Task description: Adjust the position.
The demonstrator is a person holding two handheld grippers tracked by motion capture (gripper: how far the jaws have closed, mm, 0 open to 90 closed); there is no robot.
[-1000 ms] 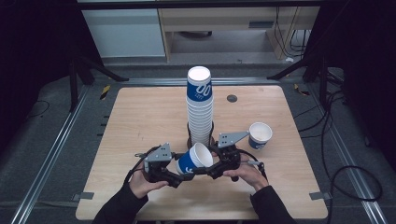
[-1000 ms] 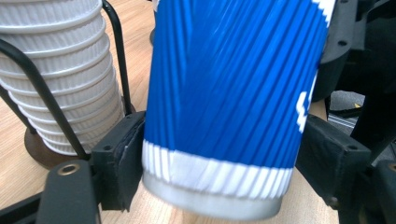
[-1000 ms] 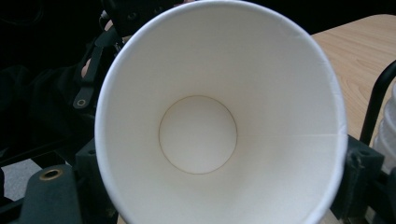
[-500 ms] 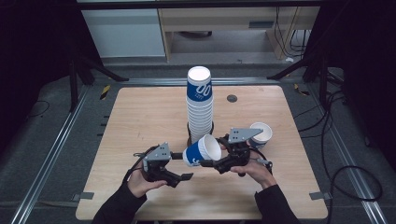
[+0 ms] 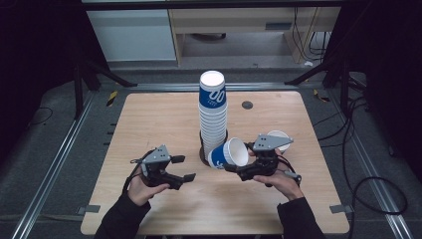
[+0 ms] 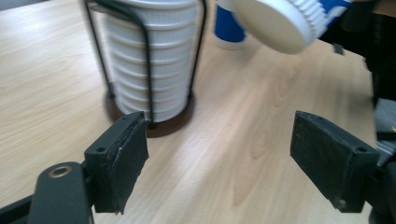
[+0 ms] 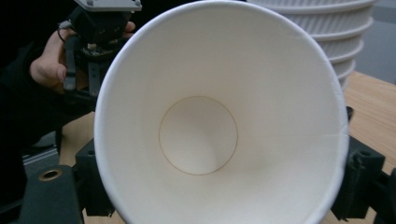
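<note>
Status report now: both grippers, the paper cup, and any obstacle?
Left gripper open, empty. Right gripper shut on paper cup, tilted above table. Cup stack close beside it.

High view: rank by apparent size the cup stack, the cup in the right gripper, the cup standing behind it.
1. cup stack
2. held cup, in the right gripper
3. standing cup, half hidden by the gripper, so its rank is unsure

Held paper cup [image 5: 228,154]: blue outside with white lettering, plain white inside. Cup stack [image 5: 213,117]: ribbed white, top cup blue with white print. Rack [image 6: 148,65]: black wire, dark brown base. Table [image 5: 149,124]: pale wood grain. Gripper pads [image 6: 122,156]: black.
</note>
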